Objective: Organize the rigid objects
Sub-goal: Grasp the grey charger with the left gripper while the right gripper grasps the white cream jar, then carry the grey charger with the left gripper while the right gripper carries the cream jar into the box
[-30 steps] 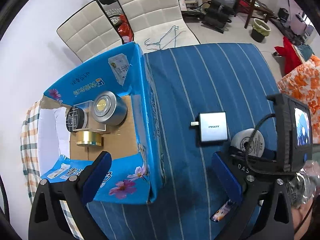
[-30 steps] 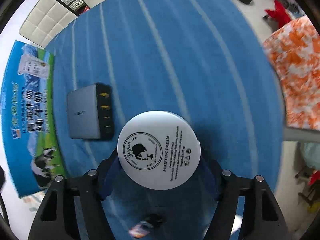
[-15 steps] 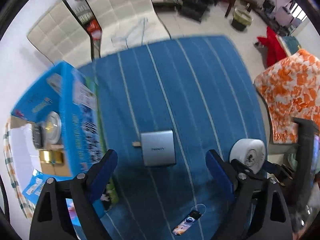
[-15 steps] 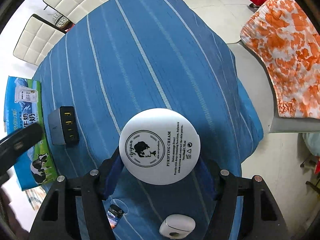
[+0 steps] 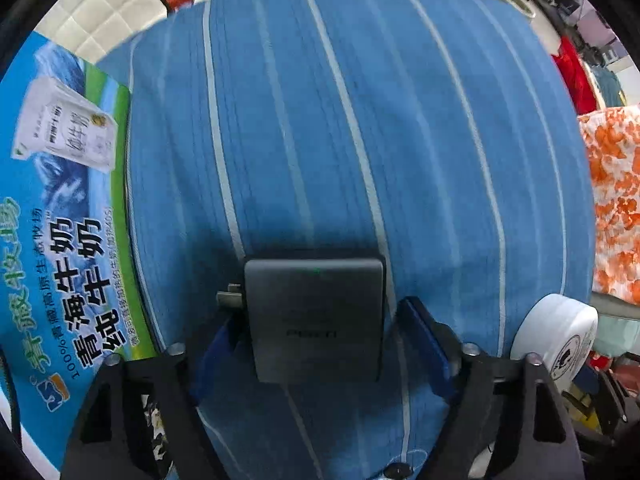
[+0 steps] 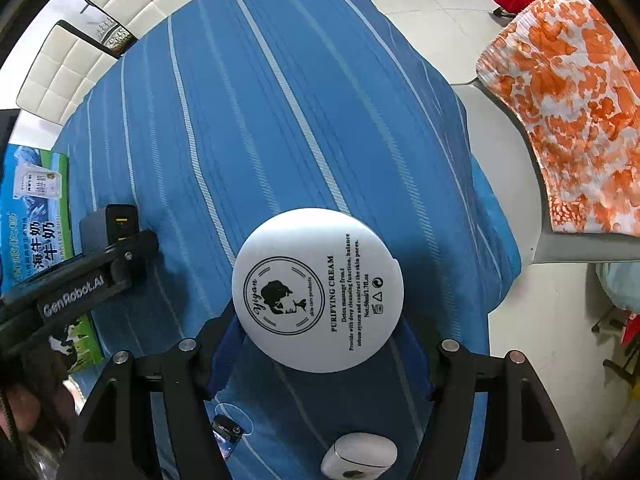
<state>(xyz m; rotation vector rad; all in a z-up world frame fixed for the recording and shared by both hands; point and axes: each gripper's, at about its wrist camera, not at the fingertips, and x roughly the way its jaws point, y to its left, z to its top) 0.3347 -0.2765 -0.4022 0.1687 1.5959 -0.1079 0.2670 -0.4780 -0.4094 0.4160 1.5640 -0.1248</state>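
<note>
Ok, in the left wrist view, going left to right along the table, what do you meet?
Blue printed milk carton box → grey square charger block, lying between the left gripper jaws → white round cream jar → orange-and-white patterned fabric.

A table under a blue cloth with pale stripes [image 6: 280, 92] carries the things; a grey charger block [image 5: 314, 320] lies flat on it, just beside a blue milk carton box [image 5: 52, 216] at its left edge; a small white case [image 6: 358, 458] and a small dark item on a clear disc [image 6: 228, 429] lie near the close edge.
</note>
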